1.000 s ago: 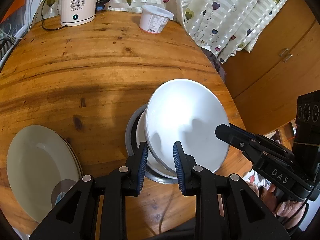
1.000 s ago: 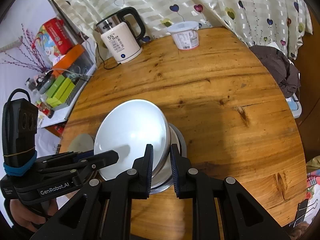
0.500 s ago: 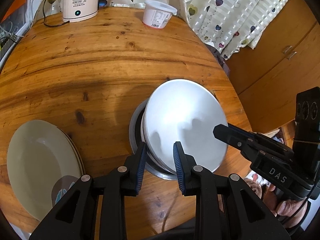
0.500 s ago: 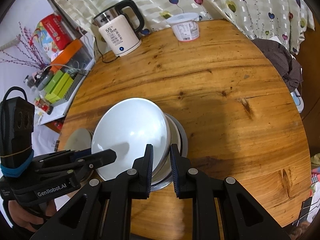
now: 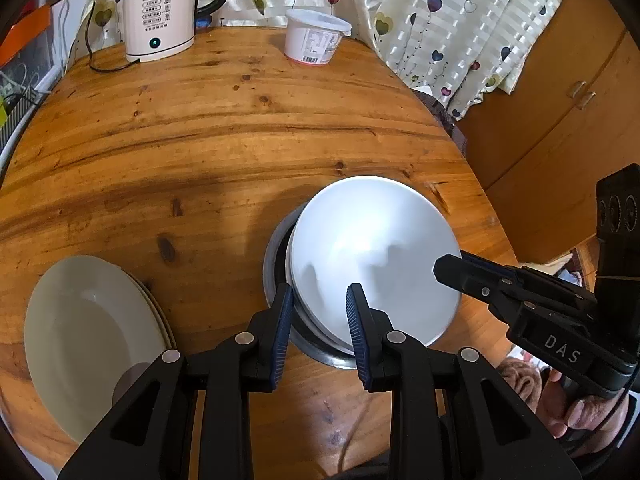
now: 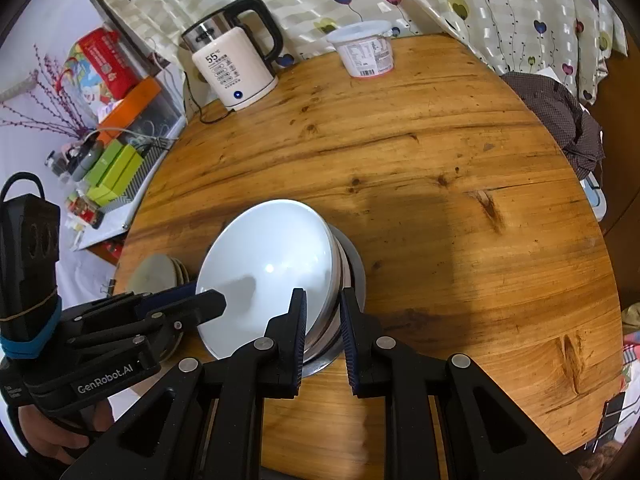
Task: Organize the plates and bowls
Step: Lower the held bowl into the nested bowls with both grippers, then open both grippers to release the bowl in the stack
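Round wooden table — heart-print curtain, wooden cabinet behind.

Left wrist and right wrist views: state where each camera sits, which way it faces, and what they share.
Left wrist: rides the left gripper, looking down along its fingers at the white bowl in the metal bowl; beige plates lower left; right gripper enters from the right.
Right wrist: rides the right gripper, facing the same bowl stack from the opposite rim; left gripper and a hand lower left.
Shared: white bowl, wooden table, kettle, yogurt tub, plates.
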Demonstrator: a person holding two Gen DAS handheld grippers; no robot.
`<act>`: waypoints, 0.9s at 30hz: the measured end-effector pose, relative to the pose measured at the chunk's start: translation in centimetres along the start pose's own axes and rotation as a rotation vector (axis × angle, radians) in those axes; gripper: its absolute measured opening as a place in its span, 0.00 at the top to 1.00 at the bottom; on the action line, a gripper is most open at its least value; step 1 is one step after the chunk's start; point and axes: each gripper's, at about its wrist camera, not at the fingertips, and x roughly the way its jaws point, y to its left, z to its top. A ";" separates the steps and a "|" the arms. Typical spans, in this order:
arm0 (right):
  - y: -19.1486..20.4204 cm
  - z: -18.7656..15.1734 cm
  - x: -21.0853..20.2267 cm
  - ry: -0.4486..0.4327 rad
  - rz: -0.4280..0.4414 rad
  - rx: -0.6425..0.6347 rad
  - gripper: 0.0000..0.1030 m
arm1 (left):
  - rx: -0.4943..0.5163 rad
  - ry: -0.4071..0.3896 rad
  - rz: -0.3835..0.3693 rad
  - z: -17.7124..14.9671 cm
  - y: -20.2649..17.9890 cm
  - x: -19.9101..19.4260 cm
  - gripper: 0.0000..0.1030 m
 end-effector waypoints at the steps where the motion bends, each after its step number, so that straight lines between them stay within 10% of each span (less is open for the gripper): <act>1: 0.0 0.0 0.0 -0.001 0.002 0.000 0.84 | 0.003 -0.003 0.004 0.0 0.0 0.0 0.73; 27: -0.4 0.0 0.5 0.001 0.049 -0.008 0.79 | -0.053 -0.117 -0.071 -1.0 2.3 -1.1 0.65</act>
